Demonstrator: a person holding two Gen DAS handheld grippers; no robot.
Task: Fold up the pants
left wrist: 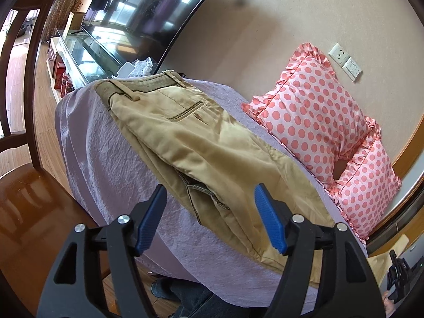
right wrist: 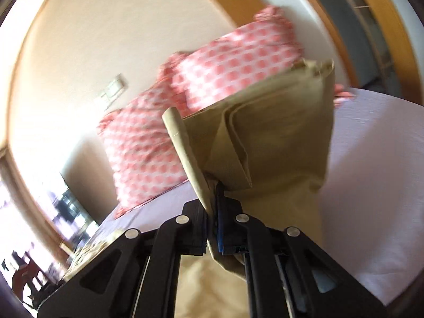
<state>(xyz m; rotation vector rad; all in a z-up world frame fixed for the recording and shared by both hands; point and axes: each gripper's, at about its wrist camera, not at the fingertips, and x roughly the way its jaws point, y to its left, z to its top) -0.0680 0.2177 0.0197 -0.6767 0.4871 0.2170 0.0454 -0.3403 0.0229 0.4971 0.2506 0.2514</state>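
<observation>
Khaki pants point(left wrist: 201, 143) on lilac bed point(left wrist: 106, 164), legs already stacked lengthwise. Right hand-held gripper point(right wrist: 213, 212) pinching lifted leg ends; left hand-held gripper point(left wrist: 209, 217) spread, empty, above thigh. Crosswise folds remain.

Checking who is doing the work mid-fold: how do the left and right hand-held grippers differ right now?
The left hand-held gripper has its blue-padded jaws spread wide, holding nothing; the right hand-held gripper is clamped shut on the tan cotton pants. The left hovers over pants lying flat on the lilac crinkled bedspread; the right lifts its bunched end off the bed. Both share black frames and blue pads.
</observation>
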